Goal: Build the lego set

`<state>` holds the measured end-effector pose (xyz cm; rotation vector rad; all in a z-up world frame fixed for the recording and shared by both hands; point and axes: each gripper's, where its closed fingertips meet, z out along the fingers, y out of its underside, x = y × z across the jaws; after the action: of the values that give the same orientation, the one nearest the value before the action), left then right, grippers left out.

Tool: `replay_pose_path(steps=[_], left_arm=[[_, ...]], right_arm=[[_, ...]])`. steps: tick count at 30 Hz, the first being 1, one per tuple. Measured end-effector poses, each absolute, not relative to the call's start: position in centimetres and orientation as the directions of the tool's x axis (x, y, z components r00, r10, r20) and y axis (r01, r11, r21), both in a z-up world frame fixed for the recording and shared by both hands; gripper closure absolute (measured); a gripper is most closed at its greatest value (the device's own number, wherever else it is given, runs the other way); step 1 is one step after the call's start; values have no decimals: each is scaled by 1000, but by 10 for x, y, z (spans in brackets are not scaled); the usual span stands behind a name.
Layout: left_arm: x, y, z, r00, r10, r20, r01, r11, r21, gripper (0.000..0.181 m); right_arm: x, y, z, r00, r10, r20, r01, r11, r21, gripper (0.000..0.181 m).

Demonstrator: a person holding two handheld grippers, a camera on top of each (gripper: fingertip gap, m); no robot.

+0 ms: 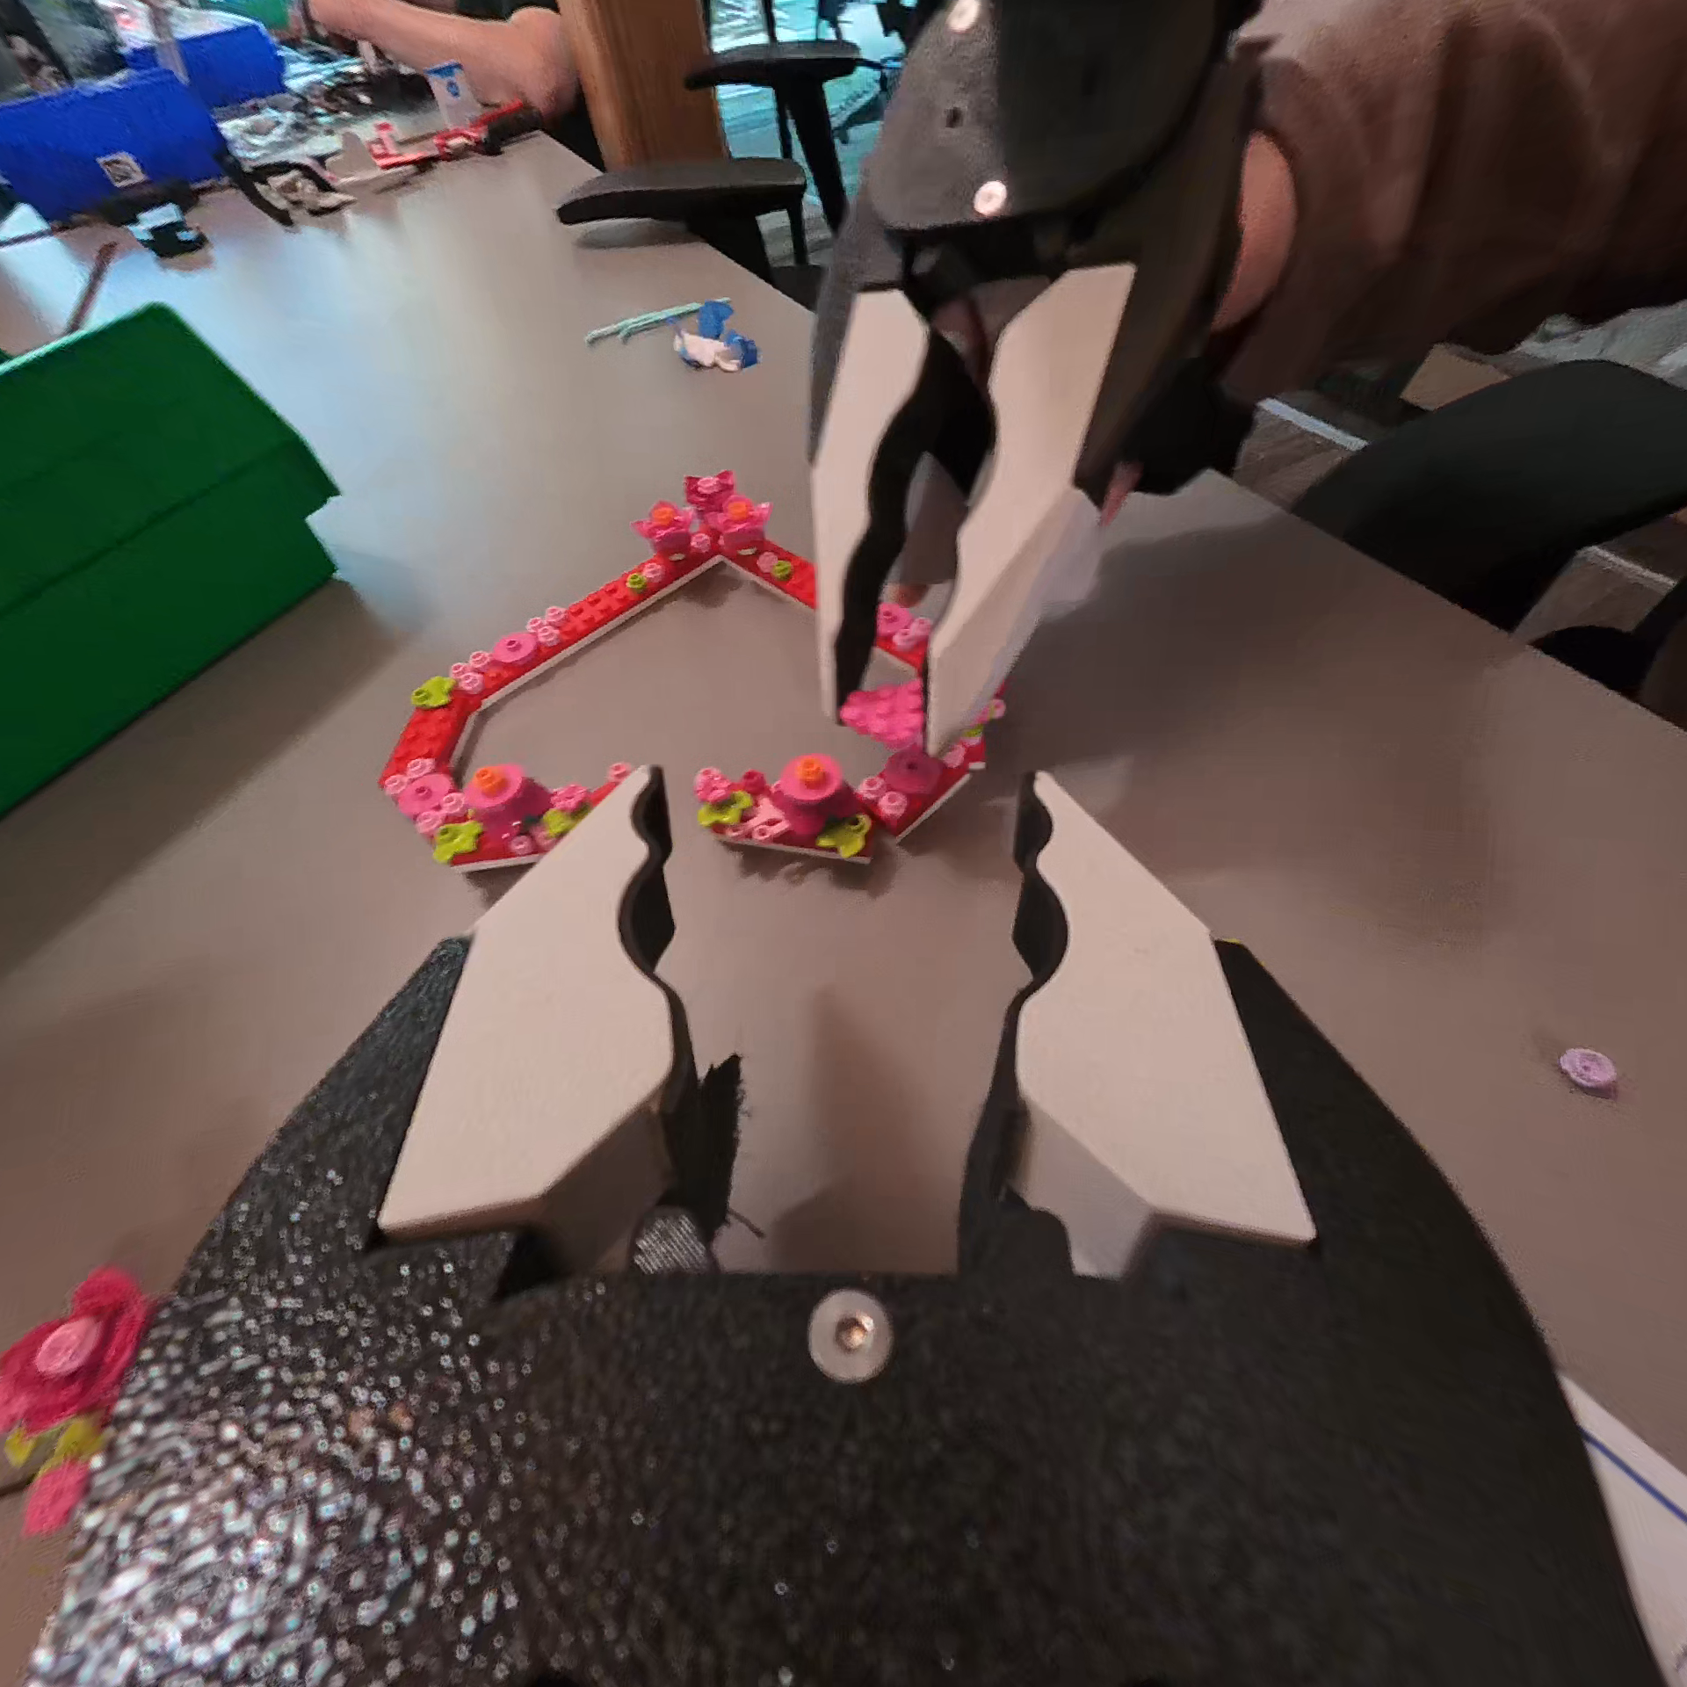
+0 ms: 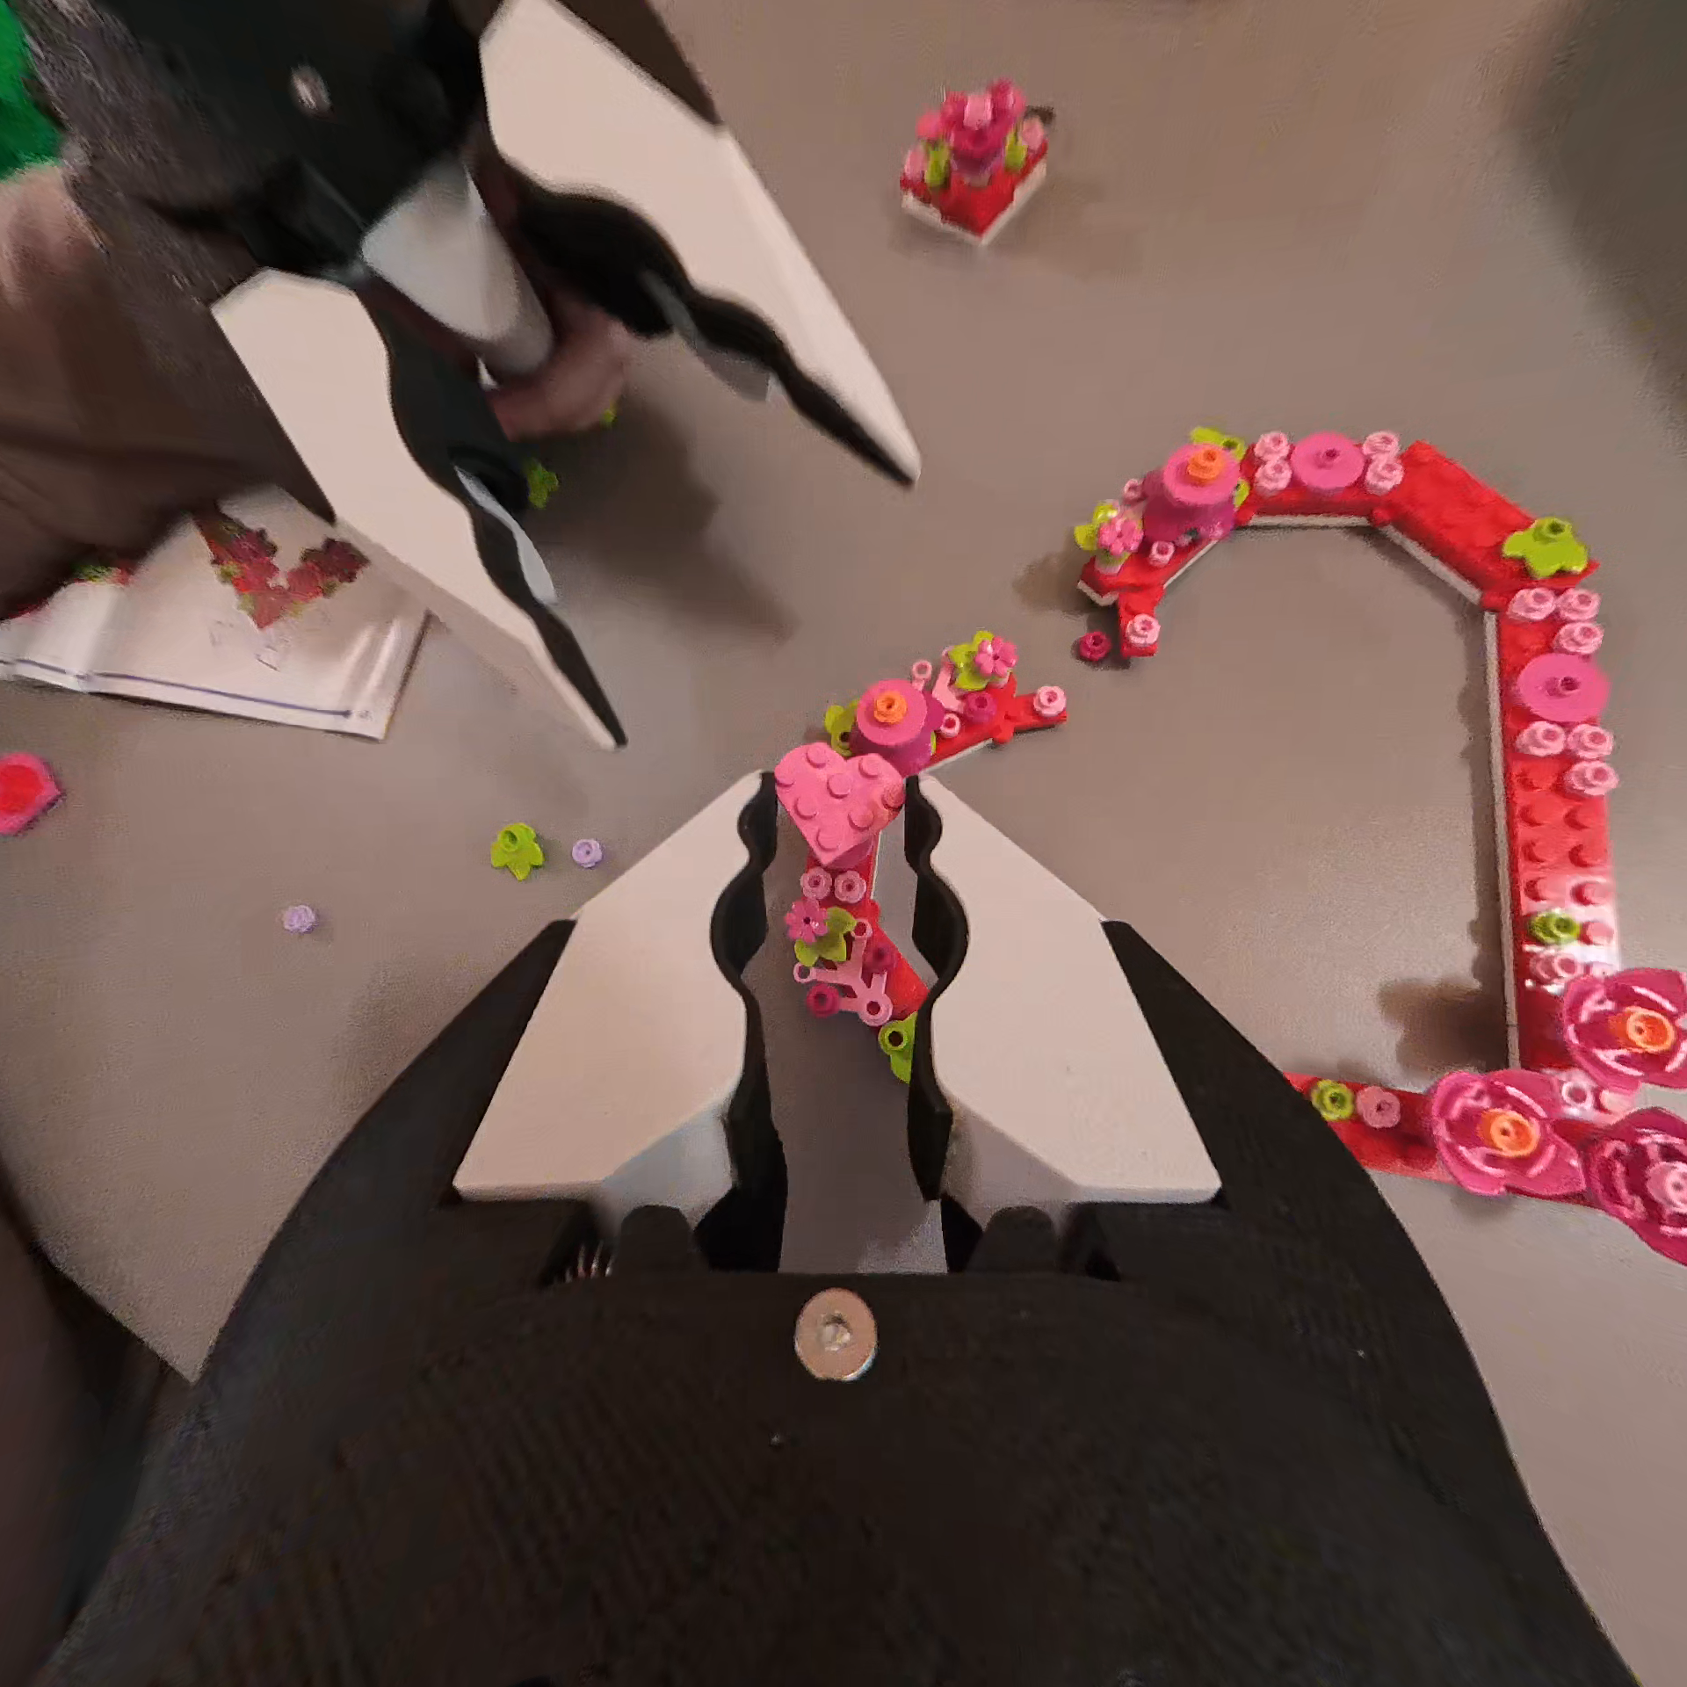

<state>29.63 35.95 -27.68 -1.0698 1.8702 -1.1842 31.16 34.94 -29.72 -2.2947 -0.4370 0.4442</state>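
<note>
A red heart-shaped lego frame [image 1: 584, 630] with pink flowers and green leaves lies on the grey table [image 1: 511, 383]. My right gripper [image 2: 837, 783] is shut on a pink heart plate [image 2: 835, 808], holding it at the frame's [image 2: 1552, 822] near arm beside a pink round flower. I cannot tell whether the plate touches the frame. In the left wrist view the right gripper [image 1: 885, 730] comes down from above with the plate [image 1: 884, 712]. My left gripper [image 1: 844, 785] is open and empty, just short of the frame's gap. It also shows in the right wrist view [image 2: 762, 607].
A green box [image 1: 137, 548] stands at the left. A small red flower block [image 2: 972, 169], an instruction booklet [image 2: 228, 630], a green leaf [image 2: 516, 849] and lilac studs [image 2: 587, 852] lie loose. A flower cluster [image 1: 64, 1351] sits near my left gripper. Chairs [image 1: 694, 192] line the table edge. My two grippers' fingertips are within a few centimetres of each other.
</note>
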Motion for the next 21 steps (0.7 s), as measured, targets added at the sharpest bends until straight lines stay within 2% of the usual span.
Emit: replay_pose_path(steps=[4,9,17,21], left_arm=[[298,379,-261,-338,-937,-86,-219,167,-961,113],[299,396,-255,-257,-965,-44,-167,89,-982,114],[300,393,-261,-262,-959,-105,-191,158,-969,116],[301,391,-264,-265,-955,-132,-204,190,-960,117]], right_arm=[[309,347,-306,892,376,-250,123,-736,-666,155],[312,347,-310,899,336,-279,82,-758,-647,155],[308,352,-315,914,324,-245,95,-756,-647,155],[314,351,-316,932,340,-126,179,-733,-656,155]])
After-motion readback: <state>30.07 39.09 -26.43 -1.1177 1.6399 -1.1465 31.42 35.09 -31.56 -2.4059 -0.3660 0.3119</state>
